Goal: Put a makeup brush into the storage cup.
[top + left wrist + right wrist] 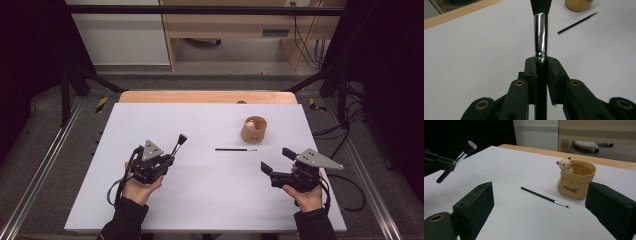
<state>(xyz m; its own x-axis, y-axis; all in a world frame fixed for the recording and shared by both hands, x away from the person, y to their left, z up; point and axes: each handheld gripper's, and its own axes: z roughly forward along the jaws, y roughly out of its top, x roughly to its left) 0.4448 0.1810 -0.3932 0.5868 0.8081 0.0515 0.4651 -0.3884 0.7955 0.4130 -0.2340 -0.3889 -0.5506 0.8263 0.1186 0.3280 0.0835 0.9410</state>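
Landmark: tan pot (254,129), soft-looking sack shape with a rolled rim, dark lettering on its front, a small pale bear figure (564,165) perched at the rim. It stands on the white matte table (200,200), toward the far side.

Left gripper (167,159), well to the left of the pot and nearer the person: its black fingers (531,72) are pressed nearly together, clamped on the thin black handle of a makeup brush (179,143). Brush has a shiny chrome ferrule (541,35) and a dense dark bristle head with a pale tip, angled up and toward the pot's side of the table.

Thin liner brush (236,149), slim black stick with a short metal band and fine point, lies flat on the table just in front of the pot, apart from it.

Right gripper (276,160), in front of the pot and right of it: fingers (475,202) stand wide apart, holding nothing. The liner brush lies between it and the pot.
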